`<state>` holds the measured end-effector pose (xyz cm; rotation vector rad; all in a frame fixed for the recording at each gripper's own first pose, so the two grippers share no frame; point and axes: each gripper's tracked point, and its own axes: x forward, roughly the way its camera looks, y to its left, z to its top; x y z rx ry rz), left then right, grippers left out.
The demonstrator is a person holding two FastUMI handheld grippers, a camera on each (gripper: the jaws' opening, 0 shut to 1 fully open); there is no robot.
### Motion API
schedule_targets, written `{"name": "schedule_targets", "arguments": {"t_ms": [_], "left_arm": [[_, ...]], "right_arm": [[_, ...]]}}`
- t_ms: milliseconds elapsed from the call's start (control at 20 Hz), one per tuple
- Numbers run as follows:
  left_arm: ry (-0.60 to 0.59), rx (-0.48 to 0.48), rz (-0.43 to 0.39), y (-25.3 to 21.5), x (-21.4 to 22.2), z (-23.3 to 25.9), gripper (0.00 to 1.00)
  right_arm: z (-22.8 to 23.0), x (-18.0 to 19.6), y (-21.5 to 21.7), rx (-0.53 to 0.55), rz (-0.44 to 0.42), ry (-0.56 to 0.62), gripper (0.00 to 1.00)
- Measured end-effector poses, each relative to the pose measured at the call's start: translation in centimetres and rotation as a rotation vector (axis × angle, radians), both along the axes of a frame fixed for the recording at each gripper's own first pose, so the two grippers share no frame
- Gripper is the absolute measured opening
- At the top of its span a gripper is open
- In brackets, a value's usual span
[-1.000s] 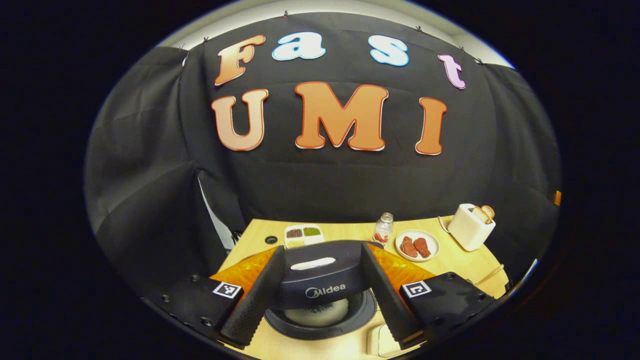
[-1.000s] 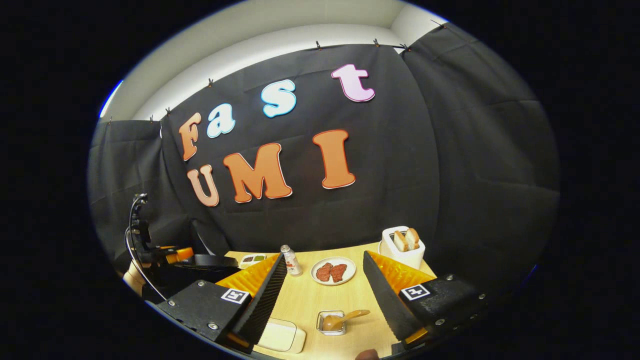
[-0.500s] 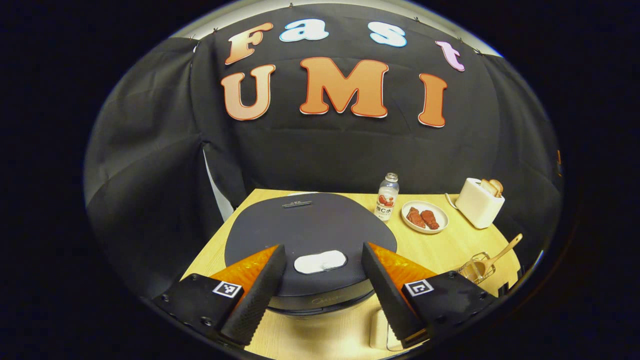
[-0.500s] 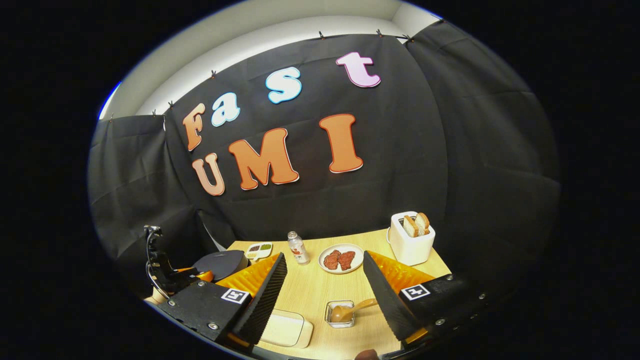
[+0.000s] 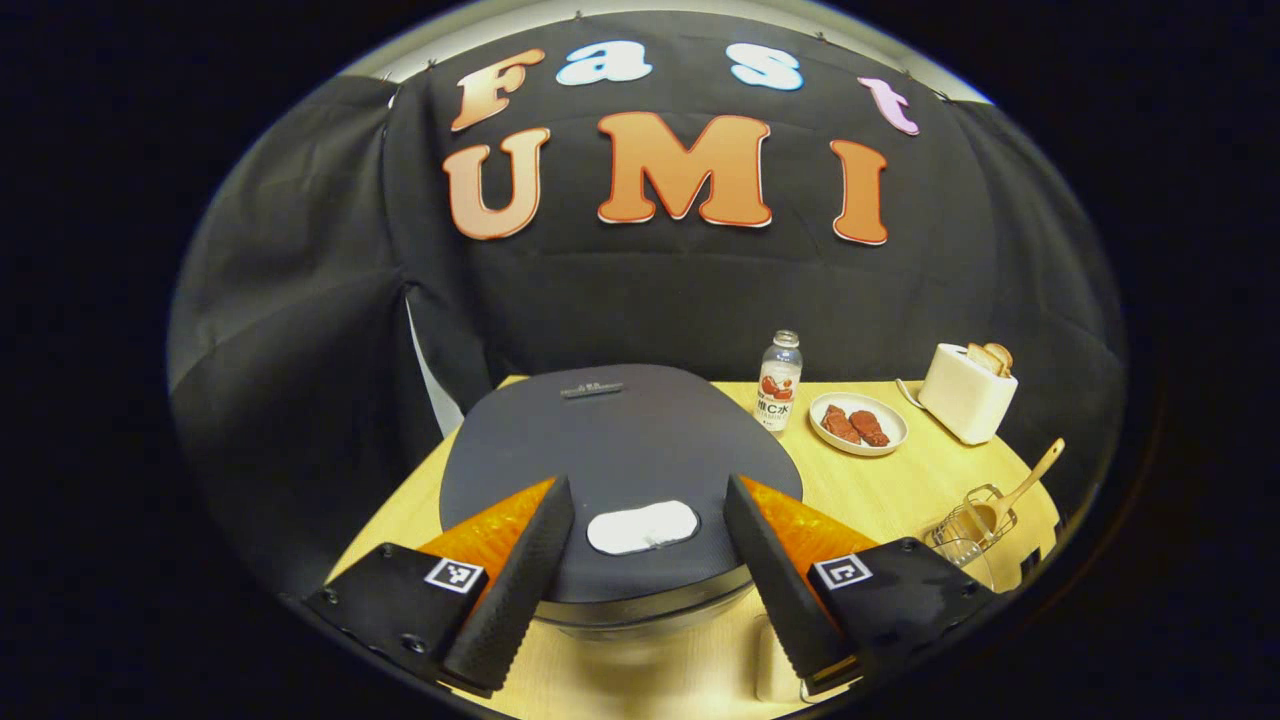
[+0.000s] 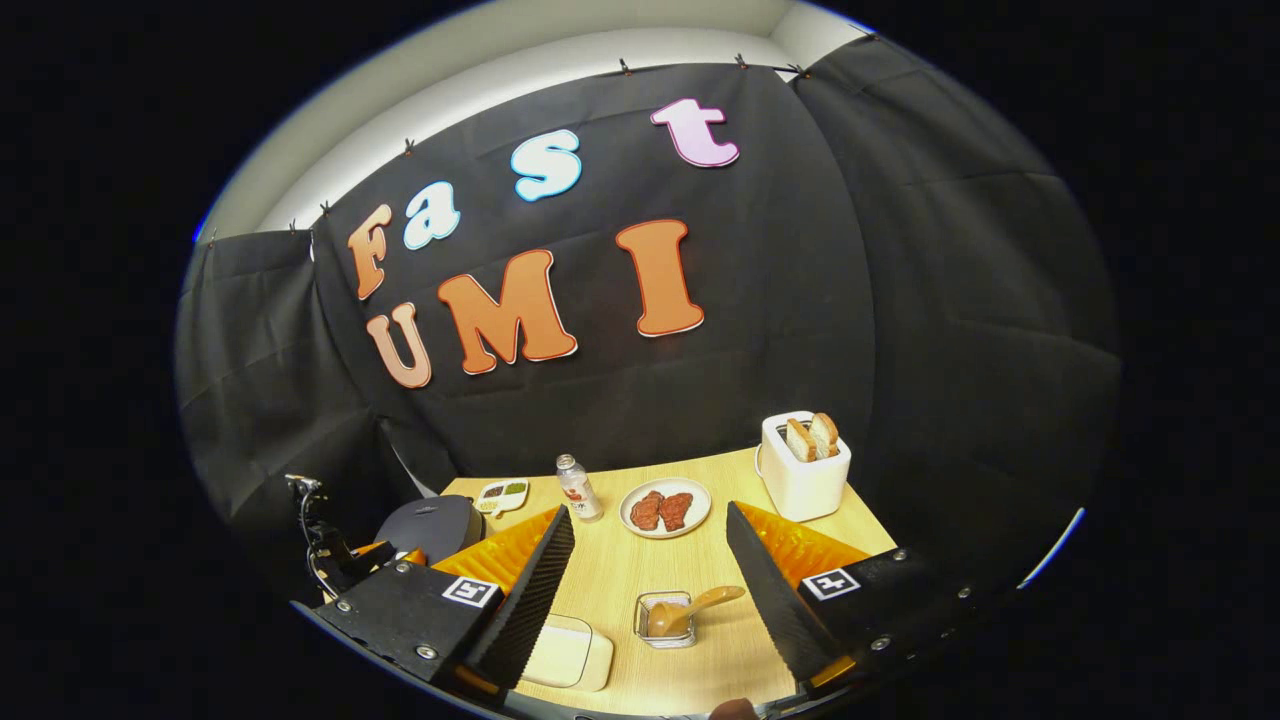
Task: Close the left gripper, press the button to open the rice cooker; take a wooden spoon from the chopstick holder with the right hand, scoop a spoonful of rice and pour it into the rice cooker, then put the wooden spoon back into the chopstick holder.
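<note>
Because the white button (image 5: 641, 527) on the dark lid of the rice cooker (image 5: 615, 450) must be pressed with closed fingers, the left gripper (image 5: 648, 570) is held just above the front of the lid, with the button lined up in the gap between its two fingers. The fingers are spread wide apart and nothing is held, so the closing step is judged as not yet done. The lid is seen lying flat and shut.

The right gripper (image 6: 648, 590) is kept back over the worktop (image 6: 610, 580), its fingers also wide apart and empty, probably so that it is ready for the spoon. Ahead of it, the wooden spoon (image 6: 690, 610) is leaned in the small wire chopstick holder (image 6: 662, 620), handle tilted outward, where it can be reached easily. A cream lidded box (image 6: 565, 652) is placed just beside the holder; whether rice is inside cannot be told. Farther back a bottle (image 6: 574, 485), a plate of meat (image 6: 664, 508) and a toaster (image 6: 803, 468) are standing apart from the work.
</note>
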<state>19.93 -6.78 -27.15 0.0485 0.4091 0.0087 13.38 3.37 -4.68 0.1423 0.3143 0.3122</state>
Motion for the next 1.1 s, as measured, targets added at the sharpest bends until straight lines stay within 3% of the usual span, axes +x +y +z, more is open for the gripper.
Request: {"name": "schedule_targets", "arguments": {"t_ms": [350, 500, 800, 850, 950, 1100], "left_arm": [[0.054, 0.049, 0.029, -0.1, 1.0, 0.5, 1.0], [0.094, 0.003, 0.055, 0.0, 0.4, 2.2, 0.96], [-0.082, -0.029, -0.015, -0.5, 0.1, 16.0, 1.0], [-0.109, -0.039, -0.019, -0.4, -0.4, 18.5, 0.96], [-0.192, -0.033, -0.004, 0.7, -1.6, 23.9, 1.0], [-0.277, -0.006, 0.049, 3.1, -4.2, 31.2, 0.96]], "right_arm": [[-0.6, -0.6, 0.4, -0.01, 0.01, 0.007, 0.95], [0.4, -0.5, 0.0, -0.021, -0.001, -0.023, 0.95], [2.8, 0.2, -0.7, -0.04, -0.028, -0.088, 0.95], [3.1, 0.3, -1.0, -0.046, -0.031, -0.102, 0.95], [4.2, 0.5, -1.3, -0.063, -0.039, -0.129, 0.95], [5.6, 0.5, -1.3, -0.069, -0.036, -0.156, 0.95]]}}
